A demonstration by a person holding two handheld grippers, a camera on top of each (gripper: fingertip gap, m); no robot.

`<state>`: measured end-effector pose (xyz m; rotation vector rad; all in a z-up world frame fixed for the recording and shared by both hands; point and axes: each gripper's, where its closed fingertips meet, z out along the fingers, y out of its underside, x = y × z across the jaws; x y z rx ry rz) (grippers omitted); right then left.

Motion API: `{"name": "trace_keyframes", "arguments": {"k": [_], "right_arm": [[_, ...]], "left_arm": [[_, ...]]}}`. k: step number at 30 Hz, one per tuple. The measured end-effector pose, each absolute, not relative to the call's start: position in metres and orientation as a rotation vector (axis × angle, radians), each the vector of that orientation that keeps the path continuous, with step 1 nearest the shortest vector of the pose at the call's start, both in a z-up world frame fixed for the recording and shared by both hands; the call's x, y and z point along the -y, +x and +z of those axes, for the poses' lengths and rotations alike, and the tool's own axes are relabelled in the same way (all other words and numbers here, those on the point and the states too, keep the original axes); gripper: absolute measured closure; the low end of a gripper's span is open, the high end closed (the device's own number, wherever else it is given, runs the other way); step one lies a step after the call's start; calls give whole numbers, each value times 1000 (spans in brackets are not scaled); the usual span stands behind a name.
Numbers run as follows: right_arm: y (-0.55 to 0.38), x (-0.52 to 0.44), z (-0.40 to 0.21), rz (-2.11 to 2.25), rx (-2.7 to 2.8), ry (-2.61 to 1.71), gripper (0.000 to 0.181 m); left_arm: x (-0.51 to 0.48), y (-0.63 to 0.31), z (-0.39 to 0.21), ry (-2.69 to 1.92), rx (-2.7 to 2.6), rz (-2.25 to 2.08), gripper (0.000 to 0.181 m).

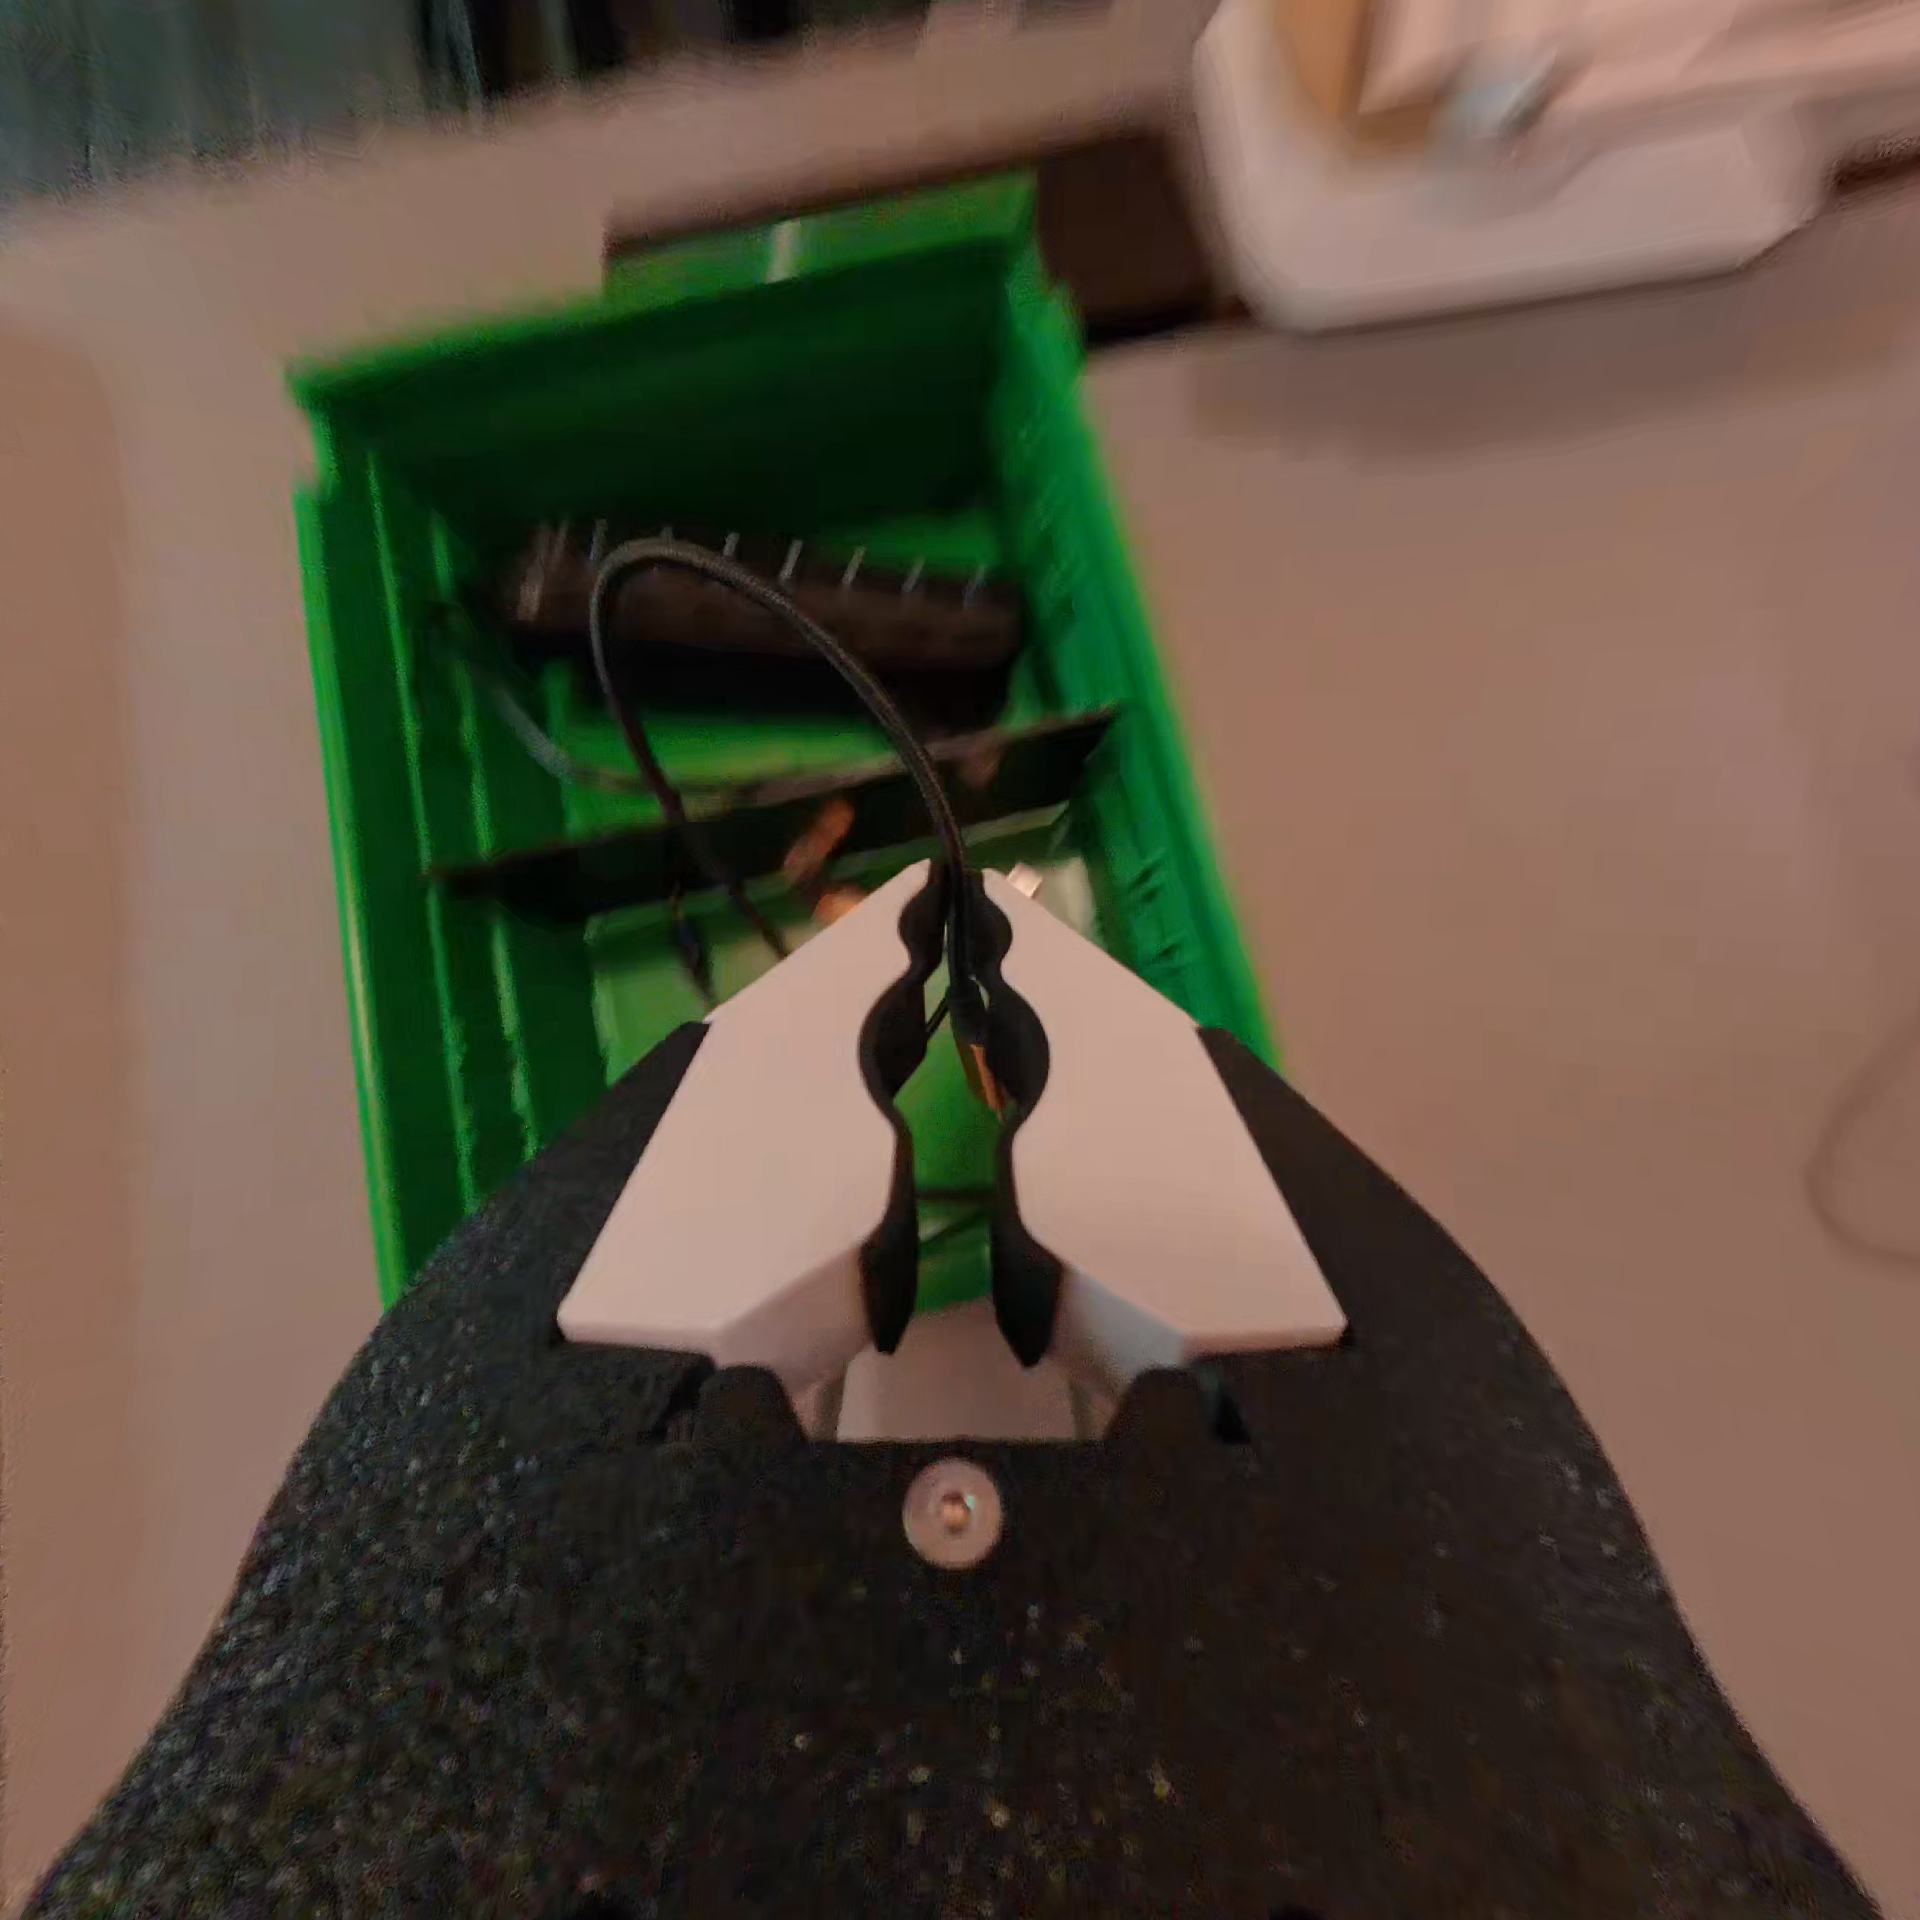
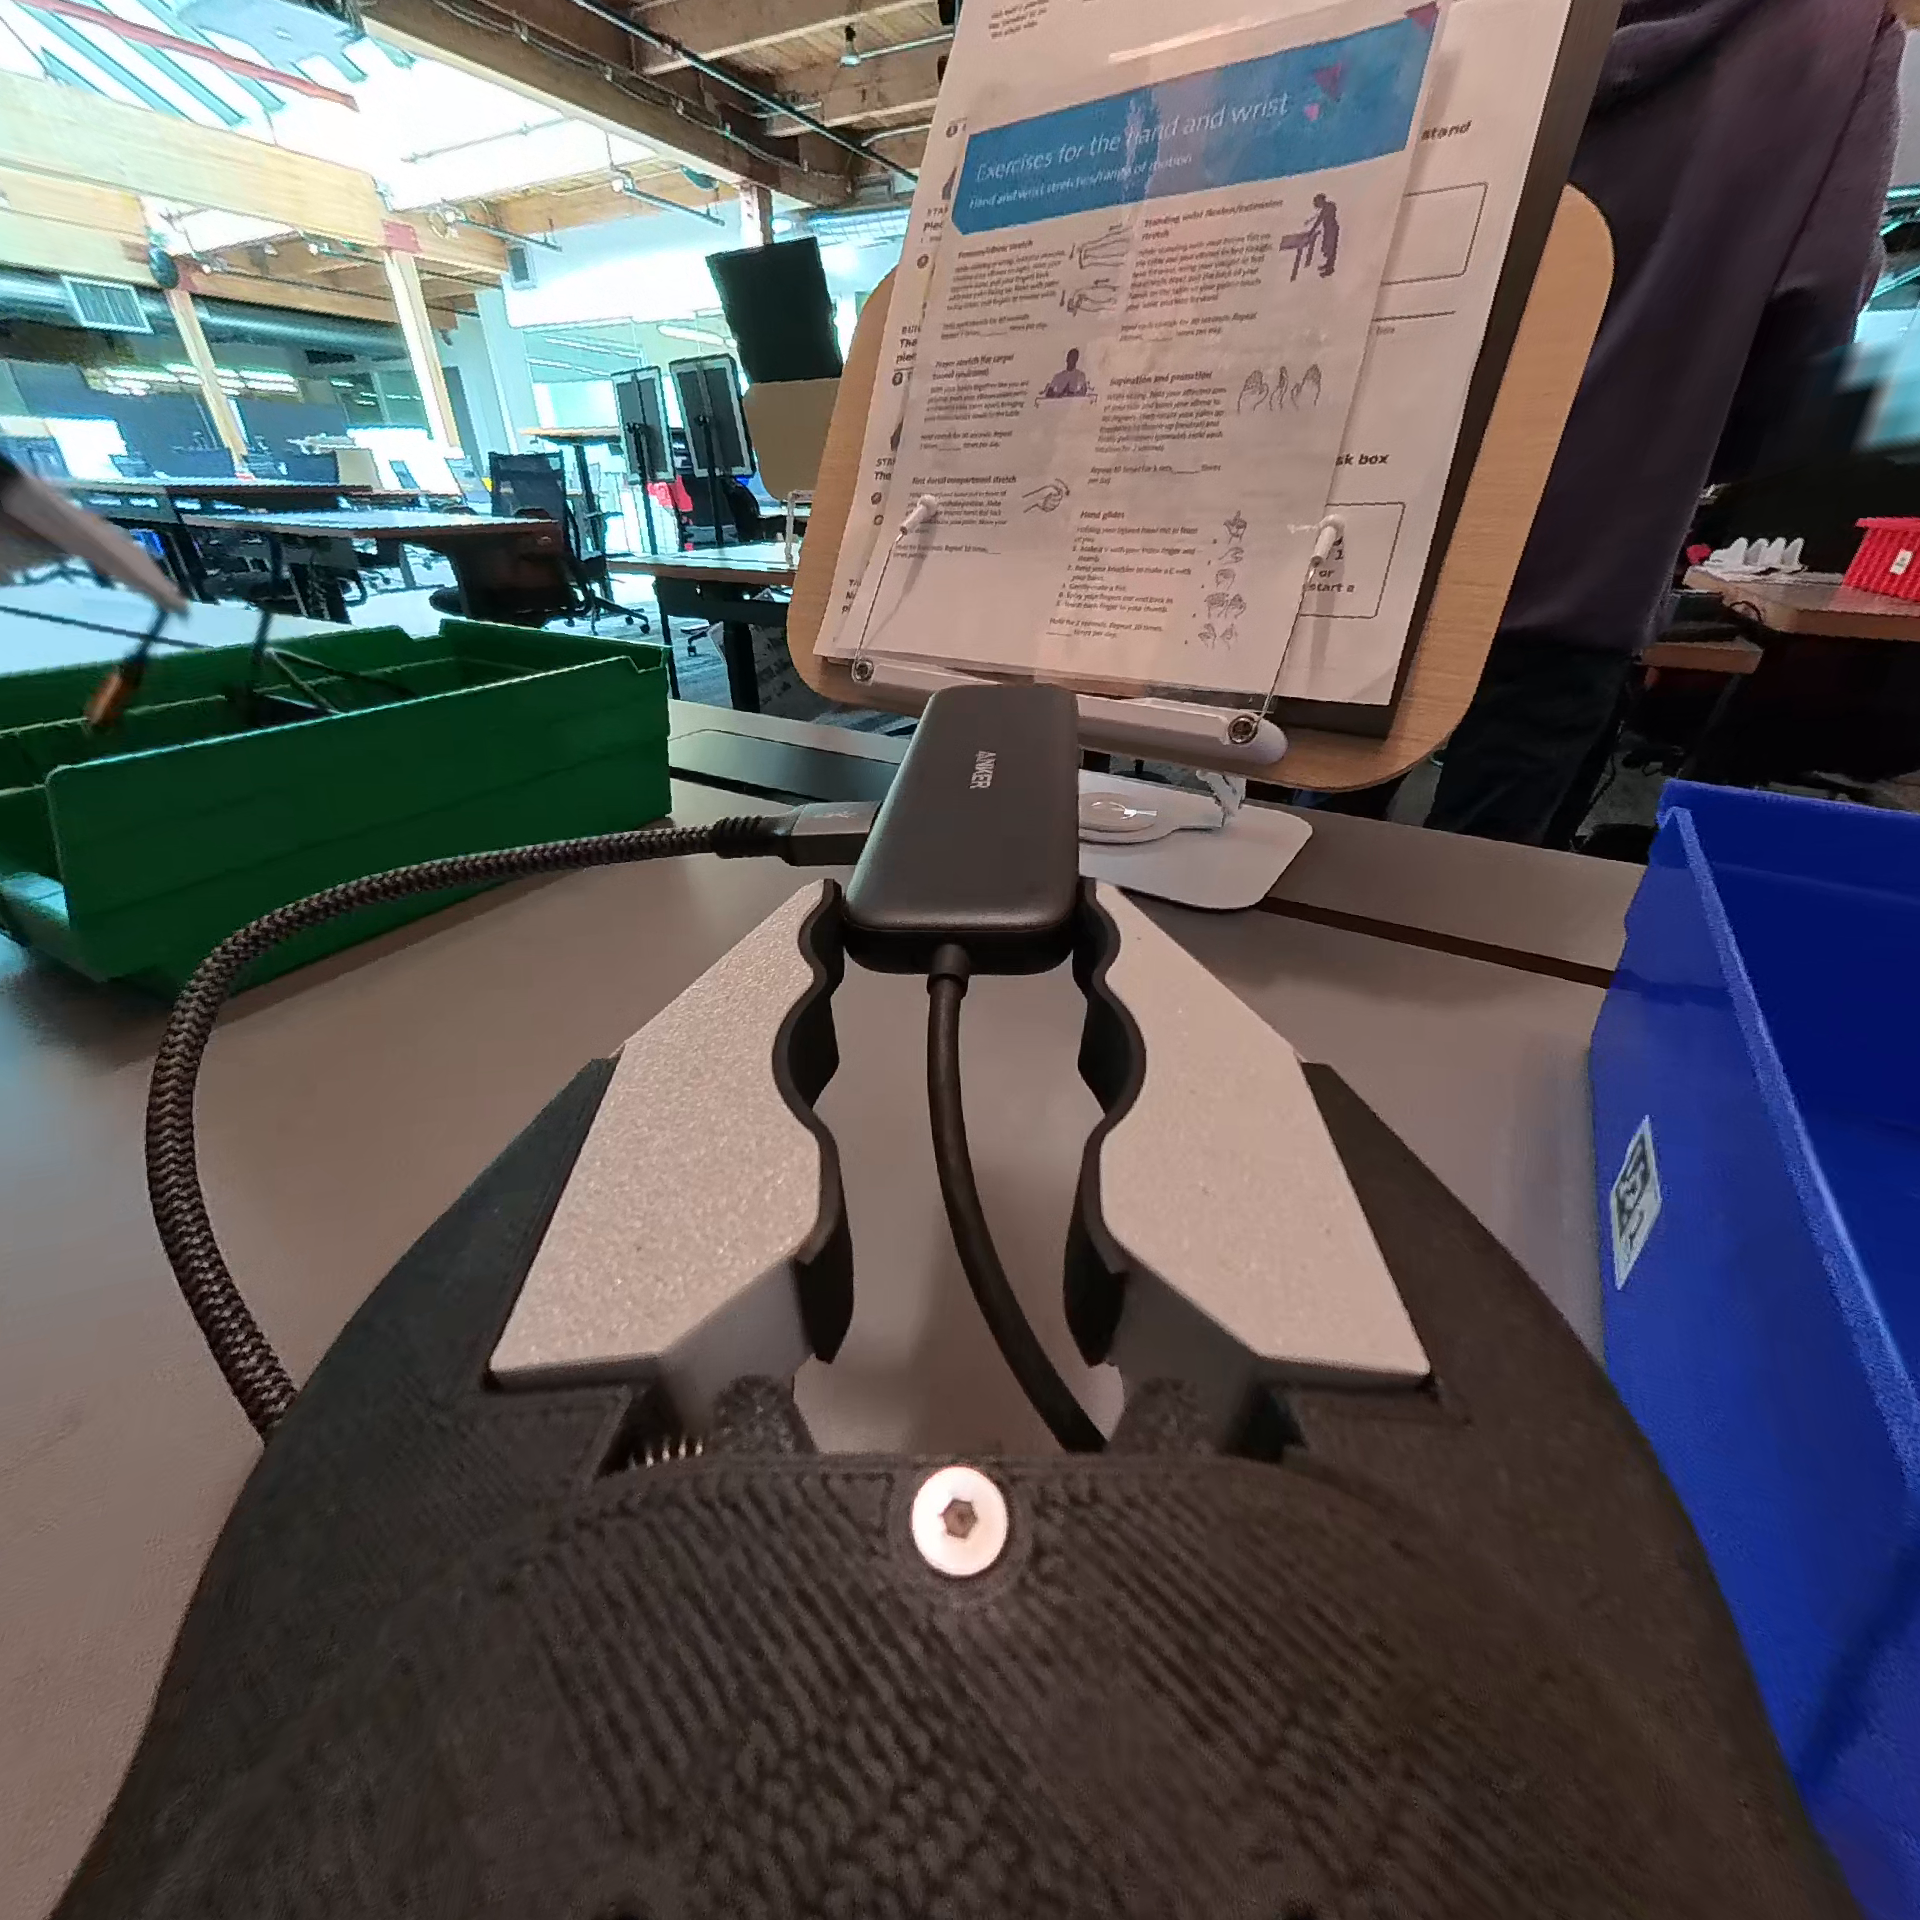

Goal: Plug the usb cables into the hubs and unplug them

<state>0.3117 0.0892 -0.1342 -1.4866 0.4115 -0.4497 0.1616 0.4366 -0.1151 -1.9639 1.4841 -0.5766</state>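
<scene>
In the left wrist view, which is motion-blurred, my left gripper (image 1: 956, 883) is shut on a thin black braided cable (image 1: 727, 613) above the green bin (image 1: 416, 935). The cable loops up and back into the bin, and a copper-coloured plug end (image 1: 982, 1070) shows between the fingers. In the right wrist view my right gripper (image 2: 961, 925) is shut on the near end of a dark grey USB hub (image 2: 966, 821), held above the table. A thick braided cable (image 2: 208, 1039) is plugged into the hub's left side. The hub's own black lead (image 2: 966, 1143) runs back between the fingers.
The green bin (image 2: 343, 769) holds black dividers (image 1: 769, 810) and another black hub (image 1: 758, 613). A blue bin (image 2: 1766, 1143) stands close on the right. A stand with papers (image 2: 1143, 416) is behind the hub. A person (image 2: 1714, 416) stands at back right. My left gripper (image 2: 73, 540) shows far left.
</scene>
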Motion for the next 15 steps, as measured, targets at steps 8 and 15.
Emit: {"name": "trace_keyframes", "arguments": {"k": [8, 15], "right_arm": [[317, -73, -115, -484, -433, -1397, 138], [335, -40, -96, -538, -501, -1289, 138]], "left_arm": [[-285, 188, -21, -1140, -1837, -1378, 180], [-203, 210, -133, -692, -2522, -1156, 180]]}}
